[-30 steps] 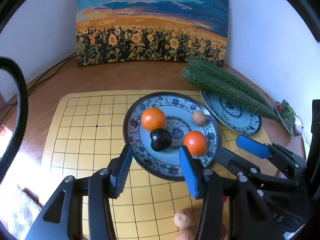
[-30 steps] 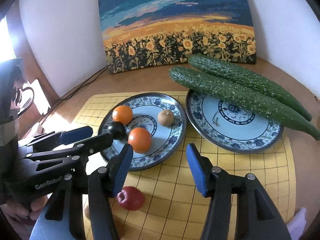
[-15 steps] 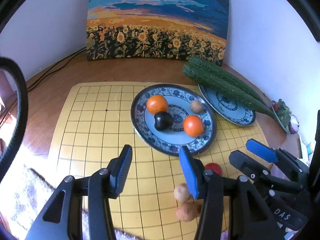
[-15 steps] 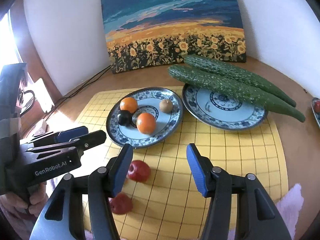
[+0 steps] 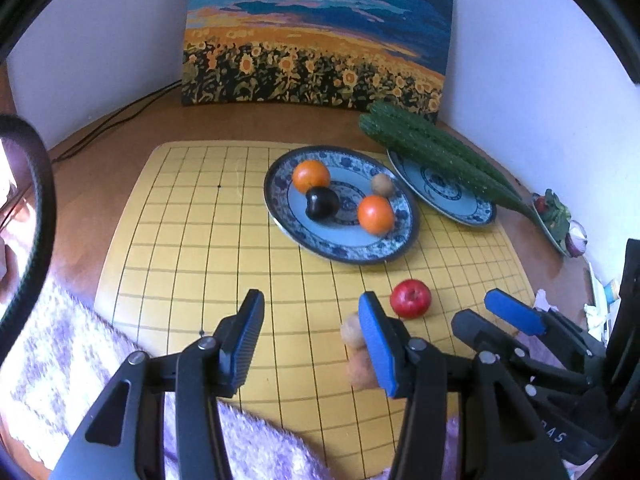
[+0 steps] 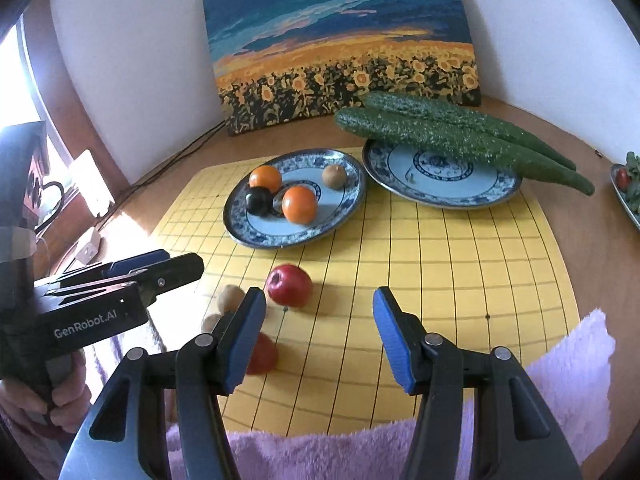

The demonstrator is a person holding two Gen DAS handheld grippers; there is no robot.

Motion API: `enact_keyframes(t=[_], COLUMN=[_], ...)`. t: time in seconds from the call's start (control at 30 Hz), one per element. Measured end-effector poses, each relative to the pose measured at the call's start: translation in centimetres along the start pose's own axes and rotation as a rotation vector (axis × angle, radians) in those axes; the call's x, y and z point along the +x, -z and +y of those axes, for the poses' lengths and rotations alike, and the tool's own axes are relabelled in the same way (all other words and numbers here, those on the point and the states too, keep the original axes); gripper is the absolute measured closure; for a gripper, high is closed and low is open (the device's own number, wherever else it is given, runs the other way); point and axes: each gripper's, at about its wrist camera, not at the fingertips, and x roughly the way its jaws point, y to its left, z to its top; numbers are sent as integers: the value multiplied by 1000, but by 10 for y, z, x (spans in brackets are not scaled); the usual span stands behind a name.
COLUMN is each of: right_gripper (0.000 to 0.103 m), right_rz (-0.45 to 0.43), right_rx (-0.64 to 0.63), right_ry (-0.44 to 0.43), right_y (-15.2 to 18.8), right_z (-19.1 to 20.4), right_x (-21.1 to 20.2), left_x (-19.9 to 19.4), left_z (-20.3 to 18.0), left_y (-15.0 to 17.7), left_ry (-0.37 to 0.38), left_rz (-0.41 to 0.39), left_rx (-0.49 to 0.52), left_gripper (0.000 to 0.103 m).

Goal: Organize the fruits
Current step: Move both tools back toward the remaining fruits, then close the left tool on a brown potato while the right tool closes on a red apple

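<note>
- The left gripper hovers over the near edge of the yellow grid mat, its blue fingers spread wide and holding nothing.
- The right gripper hangs above the mat's near edge too, its fingers wide apart and empty.
- A blue-patterned plate sits toward the mat's far edge, holding two oranges, a dark plum and a brown kiwi.
- A second plate stands just beside it at the mat's far right corner, with two cucumbers lying across its far rim and jutting past it on both sides.
- A red apple rests on the mat between the fruit plate and the near edge, apart from the plate.
- Two more kiwis lie near the mat's near left edge, close to the left gripper's fingers.
- Another red fruit lies at the near edge, partly hidden behind the right gripper's left finger; what kind it is cannot be told.
- A purple towel covers the desk's near edge beside the mat.
- A sunflower painting leans against the wall at the desk's far edge.
- A dish of greens sits at the desk's right edge.
</note>
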Motion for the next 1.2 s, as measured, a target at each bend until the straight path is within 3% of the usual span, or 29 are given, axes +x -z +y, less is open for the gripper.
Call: enact_keyframes(t=[0.8, 0.87, 1.03, 1.2], right_gripper=[46, 46, 46, 46], right_rz=[4, 3, 10, 20], right_rx=[24, 24, 25, 26], right_ry=[28, 24, 19, 19], right_y=[31, 31, 34, 34], right_z=[-10, -9, -9, -8], right_x=[-9, -9, -7, -2], left_x=[9, 9, 11, 11], left_z=[-23, -22, -26, -31], left_y=[36, 37, 38, 39], left_ry=[35, 45, 85, 114], left_rz=[36, 39, 47, 48], left_rx=[79, 78, 86, 104], left_gripper=[51, 54, 75, 77])
